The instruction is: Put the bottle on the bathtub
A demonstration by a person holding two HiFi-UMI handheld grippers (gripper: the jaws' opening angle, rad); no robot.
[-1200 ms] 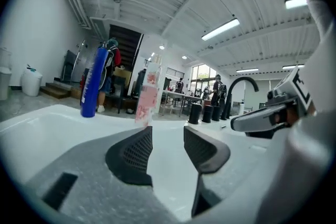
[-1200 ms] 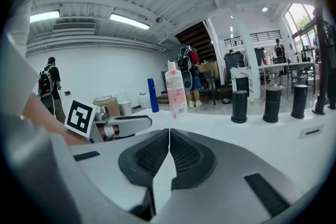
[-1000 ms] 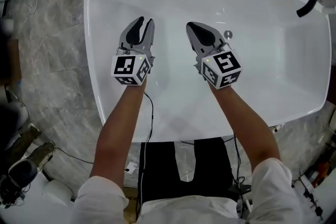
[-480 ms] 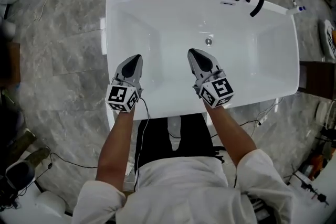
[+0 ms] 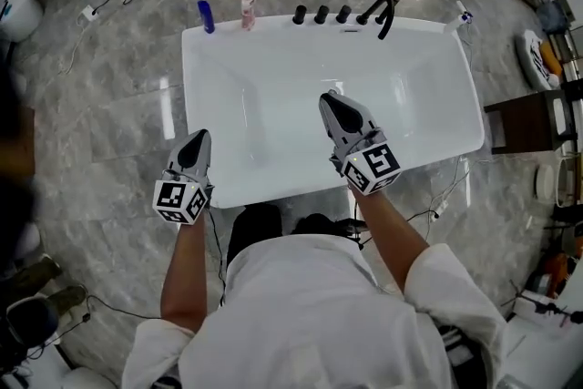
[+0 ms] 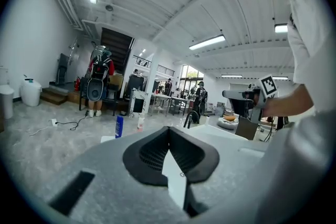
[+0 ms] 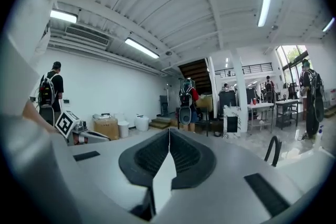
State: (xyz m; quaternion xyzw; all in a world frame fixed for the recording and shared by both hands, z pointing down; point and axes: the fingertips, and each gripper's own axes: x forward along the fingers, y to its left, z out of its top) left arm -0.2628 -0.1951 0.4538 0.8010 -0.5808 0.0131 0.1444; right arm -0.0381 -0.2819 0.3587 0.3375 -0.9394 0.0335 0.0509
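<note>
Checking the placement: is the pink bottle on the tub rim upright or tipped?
Upright: the pink bottle stands on the far bathtub rim, beside the blue bottle.

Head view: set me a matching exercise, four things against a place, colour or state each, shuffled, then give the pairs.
Things:
1 blue bottle
2 pink bottle
3 faucet
4 left gripper

Descriptions:
A black and curved
B fingers shut, nothing held
C on the bathtub rim, at its far left corner
D on the far rim, just right of the blue one

Pairs: 1-C, 2-D, 3-A, 4-B
</note>
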